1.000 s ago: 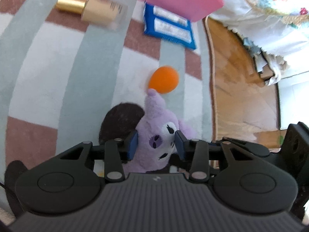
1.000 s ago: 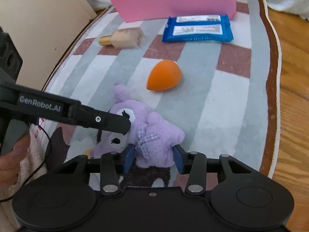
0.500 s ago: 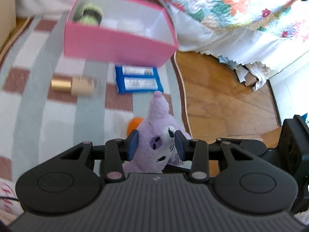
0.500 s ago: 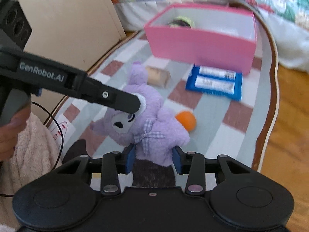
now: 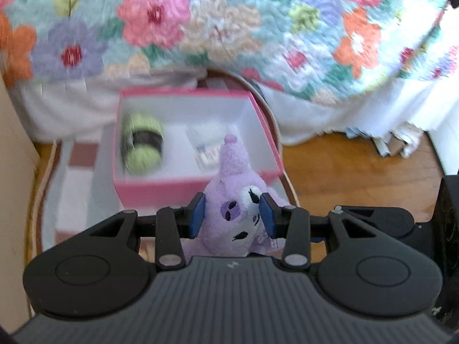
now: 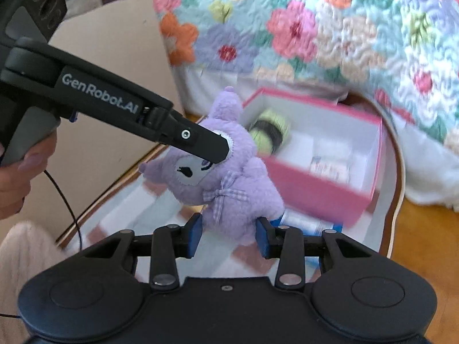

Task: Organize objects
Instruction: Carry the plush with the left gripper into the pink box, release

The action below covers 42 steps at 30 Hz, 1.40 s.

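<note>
Left tongs (image 6: 226, 150), marked "GenRobot.AI", and right tongs (image 6: 229, 230) both pinch the purple plush toy (image 6: 229, 172).

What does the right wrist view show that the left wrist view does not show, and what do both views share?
Only the right wrist view shows the left gripper from the side, clamped on the plush's head, the plush's gingham bow, a hand on the handle, and a blue packet below the box.

Only the left wrist view shows the plush's face between its own jaws.

Both show the purple plush toy, the pink box and the floral quilt.
</note>
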### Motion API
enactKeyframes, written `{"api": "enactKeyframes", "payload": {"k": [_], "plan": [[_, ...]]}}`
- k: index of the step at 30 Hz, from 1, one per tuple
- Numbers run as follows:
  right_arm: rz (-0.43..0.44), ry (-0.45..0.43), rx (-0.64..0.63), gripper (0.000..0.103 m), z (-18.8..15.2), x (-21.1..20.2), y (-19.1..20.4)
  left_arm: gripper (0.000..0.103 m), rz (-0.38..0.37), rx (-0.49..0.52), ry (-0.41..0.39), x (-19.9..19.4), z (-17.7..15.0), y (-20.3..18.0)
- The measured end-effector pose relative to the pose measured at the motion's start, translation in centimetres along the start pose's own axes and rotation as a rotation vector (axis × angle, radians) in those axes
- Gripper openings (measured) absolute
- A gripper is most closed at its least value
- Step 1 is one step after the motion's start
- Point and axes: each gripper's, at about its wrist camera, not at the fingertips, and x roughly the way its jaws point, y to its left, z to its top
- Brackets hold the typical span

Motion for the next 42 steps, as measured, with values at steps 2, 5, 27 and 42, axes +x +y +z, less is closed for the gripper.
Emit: {"api": "enactKeyframes", "payload": {"k": [2, 5, 27, 42], "plan": [[-0.005, -0.015, 0.022, 0.044, 1.6, 1.6, -1.5, 0.039, 0.031, 0.009, -0.014, 1.3, 2.1, 0.3], [0.002, -0.016, 0.084, 0.044, 3.9, 4.5, -4.3, 0.039, 0.072, 0.026, -0.024, 4.5, 4.9, 1.2], [0.173, 0.19, 0.667, 0.044, 3.4, 23.0, -15.7, 0.038, 0.031, 0.055, 0.126, 23.5, 9.8, 4.5], [0.164, 0.125, 0.877, 0.036, 3.0, 24.3, -16.2, 0.048, 0.064, -0.023, 0.008, 22.4, 10.1, 7.1]]}}
